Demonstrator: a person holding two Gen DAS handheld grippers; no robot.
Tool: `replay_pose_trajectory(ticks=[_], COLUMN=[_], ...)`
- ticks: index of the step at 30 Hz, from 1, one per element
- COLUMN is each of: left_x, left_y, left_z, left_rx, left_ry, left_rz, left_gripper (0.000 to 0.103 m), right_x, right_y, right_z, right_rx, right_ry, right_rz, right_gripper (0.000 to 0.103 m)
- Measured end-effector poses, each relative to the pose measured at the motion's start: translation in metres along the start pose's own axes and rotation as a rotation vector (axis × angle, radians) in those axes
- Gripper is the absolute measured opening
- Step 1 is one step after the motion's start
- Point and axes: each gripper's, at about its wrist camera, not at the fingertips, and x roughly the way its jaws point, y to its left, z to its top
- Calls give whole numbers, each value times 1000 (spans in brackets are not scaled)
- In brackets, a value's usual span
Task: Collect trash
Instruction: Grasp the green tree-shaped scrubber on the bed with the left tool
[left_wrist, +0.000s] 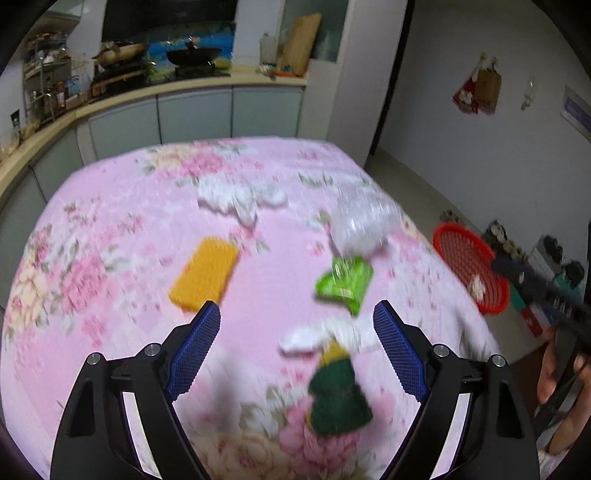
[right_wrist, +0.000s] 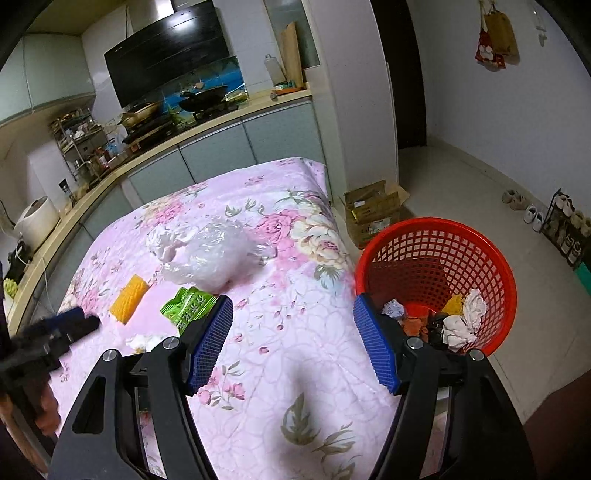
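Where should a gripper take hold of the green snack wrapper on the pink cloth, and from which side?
Probably from above, on a raised crumpled edge. The green snack wrapper lies nearly flat on the flowered cloth, so a low side approach would find little to pinch. Its edge facing the right gripper looks free; the clear plastic bag sits close behind it. Both views are somewhat blurred, so the folds are uncertain.
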Motion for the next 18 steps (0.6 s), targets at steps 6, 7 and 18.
replay_pose_trajectory(ticks=[6,7,18], left_x=[14,16,42], left_y=[-14,-16,-25], left_z=[-30,-33,-51], left_rx=[11,14,10], left_ry=[60,63,123], left_rz=[-44,-40,-61], left_gripper=[82,82,53], right_x=[-2,-2,4], right_y=[3,4,15], right_z=[-3,-3,-3], right_rx=[-8,-11,-36], right_ry=[2,3,27], right_rz=[-1,-1,8], right_gripper=[67,67,67])
